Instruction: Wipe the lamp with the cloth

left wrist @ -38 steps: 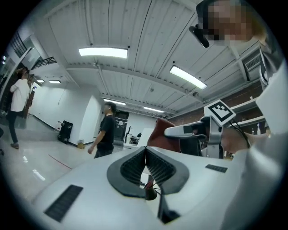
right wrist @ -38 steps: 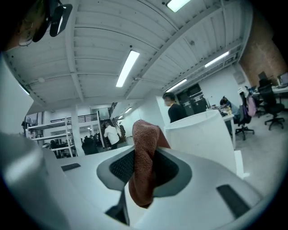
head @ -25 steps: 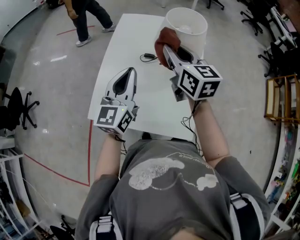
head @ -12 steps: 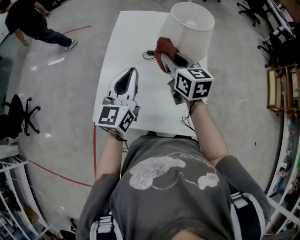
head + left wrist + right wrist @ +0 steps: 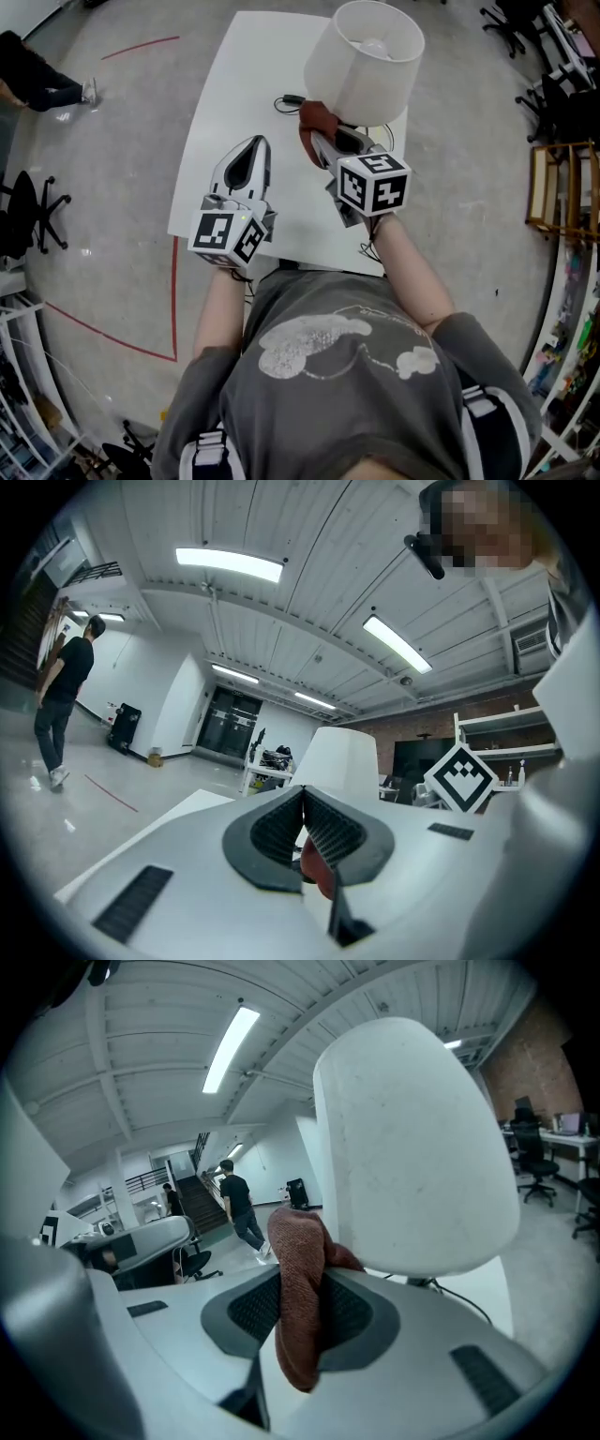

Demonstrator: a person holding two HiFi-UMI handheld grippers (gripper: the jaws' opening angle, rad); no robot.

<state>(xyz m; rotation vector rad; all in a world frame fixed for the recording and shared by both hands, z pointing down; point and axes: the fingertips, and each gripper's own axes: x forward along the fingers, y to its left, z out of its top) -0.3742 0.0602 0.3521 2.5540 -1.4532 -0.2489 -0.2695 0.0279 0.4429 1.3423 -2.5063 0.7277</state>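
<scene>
A white lamp with a drum shade stands at the far right of the white table. My right gripper is shut on a rust-red cloth, which sits against the shade's lower near-left edge. In the right gripper view the cloth hangs between the jaws, with the shade just beyond and to the right. My left gripper hovers over the table's near left part, shut with nothing in it; in its own view the jaws meet, with the shade ahead.
A black cord with a switch lies on the table left of the lamp. A person walks on the floor far left. Office chairs stand at the left, and a wooden shelf at the right.
My right gripper with the cloth has slid down and left along the shade toward its lower edge. The person on the floor has walked further left. The left gripper has held still.
</scene>
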